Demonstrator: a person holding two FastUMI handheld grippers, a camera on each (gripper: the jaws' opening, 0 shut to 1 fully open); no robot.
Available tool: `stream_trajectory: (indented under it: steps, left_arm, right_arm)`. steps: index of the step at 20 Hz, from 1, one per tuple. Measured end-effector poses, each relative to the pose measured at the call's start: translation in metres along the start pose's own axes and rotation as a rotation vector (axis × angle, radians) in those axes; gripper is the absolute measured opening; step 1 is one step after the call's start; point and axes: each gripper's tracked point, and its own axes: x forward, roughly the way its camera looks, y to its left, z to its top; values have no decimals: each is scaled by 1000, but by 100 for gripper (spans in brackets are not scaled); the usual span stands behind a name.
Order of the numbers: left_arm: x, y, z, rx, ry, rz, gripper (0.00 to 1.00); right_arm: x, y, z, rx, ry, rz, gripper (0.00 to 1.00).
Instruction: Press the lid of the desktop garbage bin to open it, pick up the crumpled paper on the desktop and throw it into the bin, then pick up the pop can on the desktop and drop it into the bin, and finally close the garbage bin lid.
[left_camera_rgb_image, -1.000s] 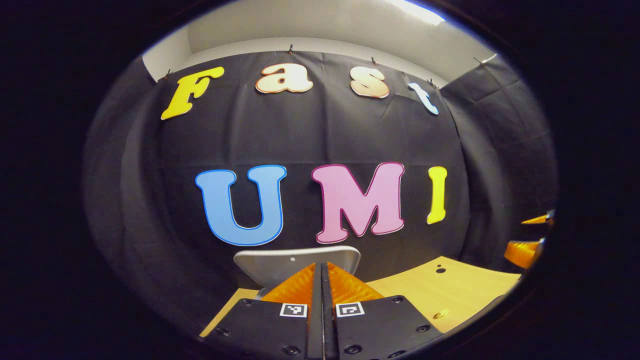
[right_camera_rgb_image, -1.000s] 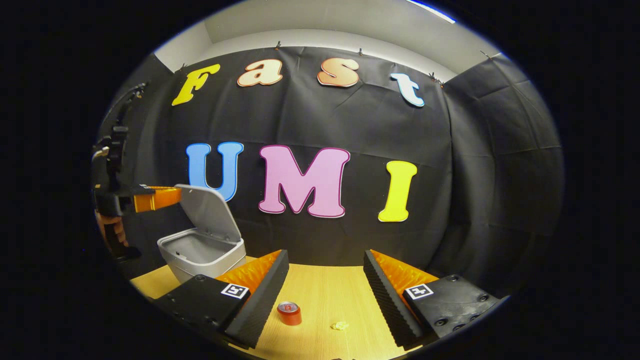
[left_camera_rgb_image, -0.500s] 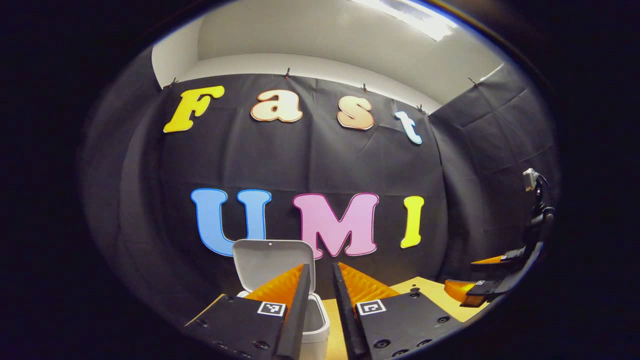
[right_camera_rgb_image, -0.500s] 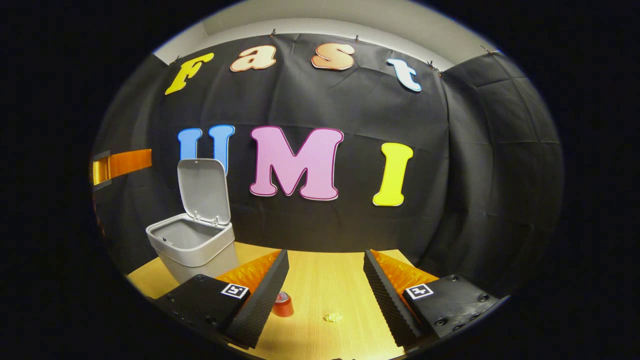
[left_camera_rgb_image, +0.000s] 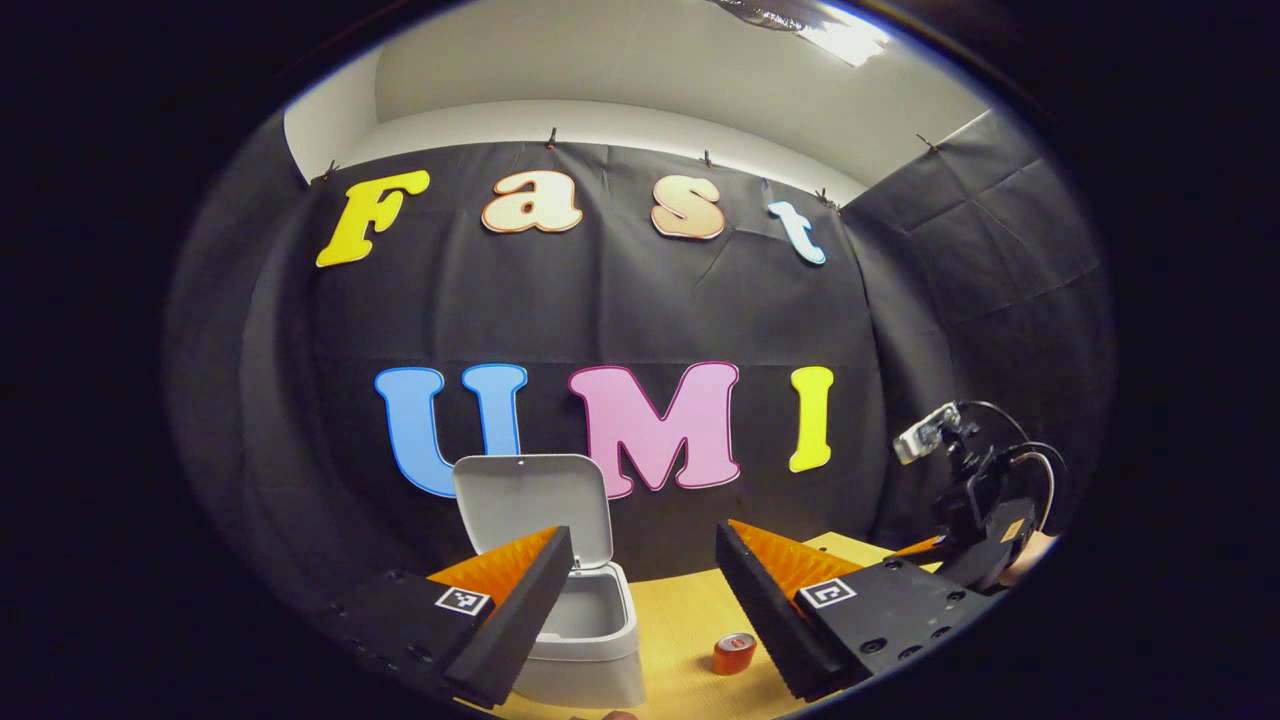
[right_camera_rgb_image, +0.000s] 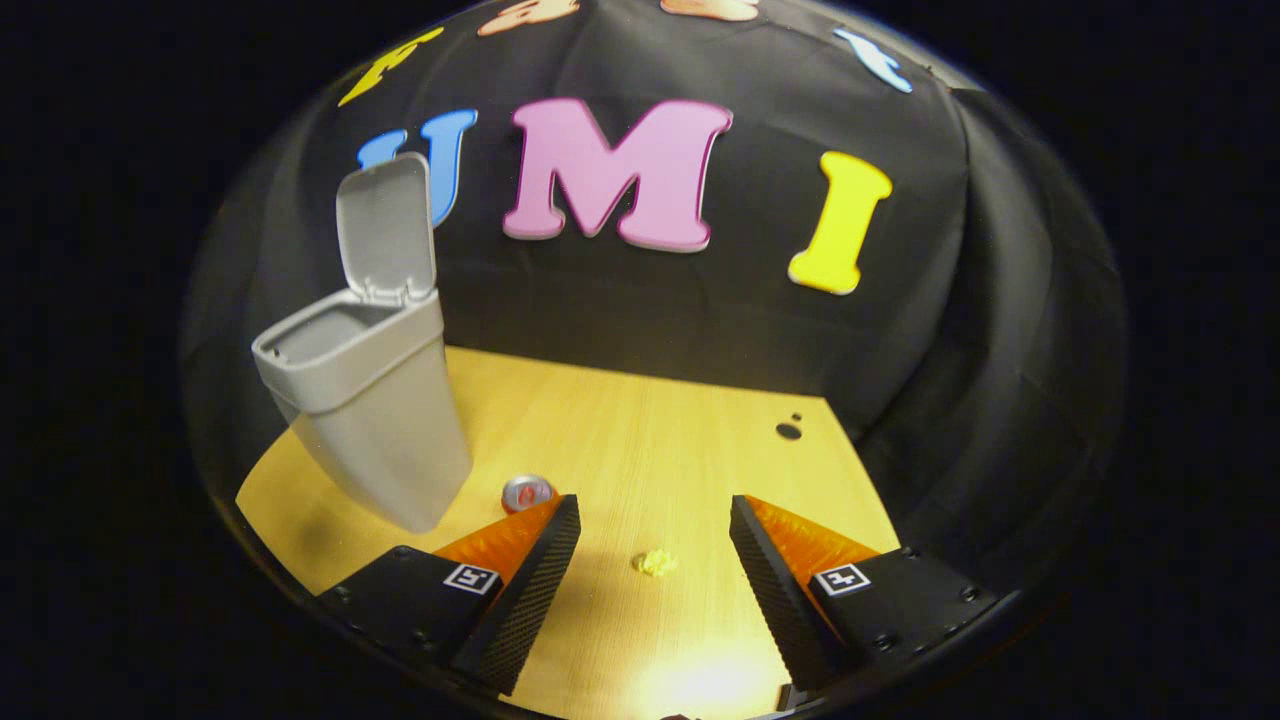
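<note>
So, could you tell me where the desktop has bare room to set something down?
The widest free patch of the desktop runs from the crumpled paper back to the cloth wall and right towards two small dark holes. It is crowded on the left, where the pop can stands close beside the open bin.

Two wedge-shaped fingers are seen on the left gripper (left_camera_rgb_image: 640, 610), each faced with ridged, toothed pads and seated on a flat black block. The blocks are fastened with round dark screws, and a small square black-and-white marker is carried at the inner corner of each. The same build is shown on the right gripper (right_camera_rgb_image: 650, 580): ribbed finger faces, black mounts, screws along the outer edges, one square marker per side. At about four o'clock in the left gripper view, that second gripper's black body is seen from afar, topped by a small grey box from which thin dark cables are looped
</note>
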Motion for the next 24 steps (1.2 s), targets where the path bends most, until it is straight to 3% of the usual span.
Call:
stream_trajectory:
  steps: [5,13,22,24]
  left_arm:
    - [-12,20,-20,30,65,103,96]
    - [-23,31,-59,39,193,256,96]
    - [-7,16,-66,62,223,274,96]
    - [-3,13,-65,63,221,273,96]
  right_arm:
    - [52,4,-57,32,224,97,98]
    - [133,-3,-126,26,491,141,98]
    - [163,-9,-156,65,596,167,97]
    - [162,-11,-162,55,618,171,90]
